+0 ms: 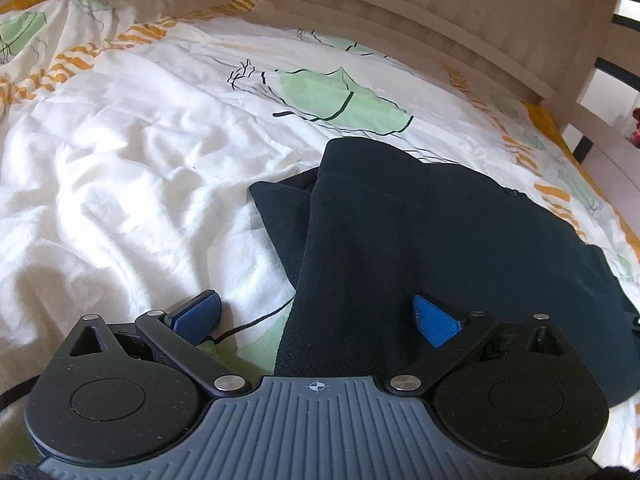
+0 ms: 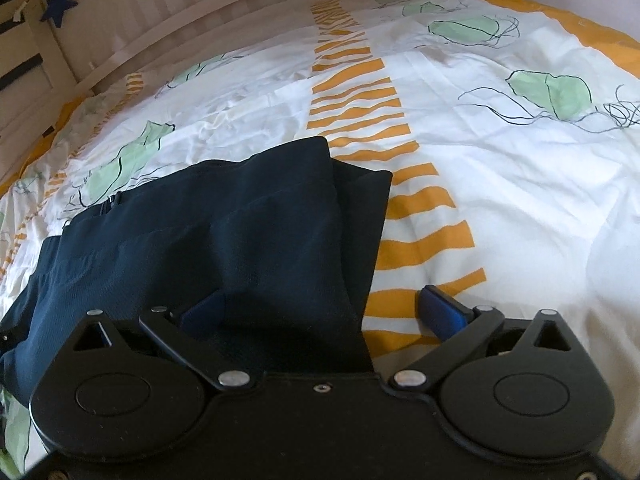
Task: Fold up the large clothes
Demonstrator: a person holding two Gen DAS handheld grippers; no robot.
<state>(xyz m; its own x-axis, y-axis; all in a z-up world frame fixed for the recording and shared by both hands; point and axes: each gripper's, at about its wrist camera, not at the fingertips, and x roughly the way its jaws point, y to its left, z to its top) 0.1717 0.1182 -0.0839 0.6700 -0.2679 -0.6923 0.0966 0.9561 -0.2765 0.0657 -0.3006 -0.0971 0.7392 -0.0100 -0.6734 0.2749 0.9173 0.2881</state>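
Left wrist: tongs (image 1: 316, 316) agape (straddling dark garment (image 1: 420, 248)).

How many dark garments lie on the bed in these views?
1: a dark navy folded garment lying on the white patterned bedspread, between the open fingers of both grippers. Whether more items are tucked inside its folds cannot be told.

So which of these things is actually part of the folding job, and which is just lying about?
Part of the job:
- dark navy garment, partly folded on the bed
- left gripper, open
- right gripper, open

Just there:
- patterned duvet
- wooden bed frame
- blue star hanging behind the bed
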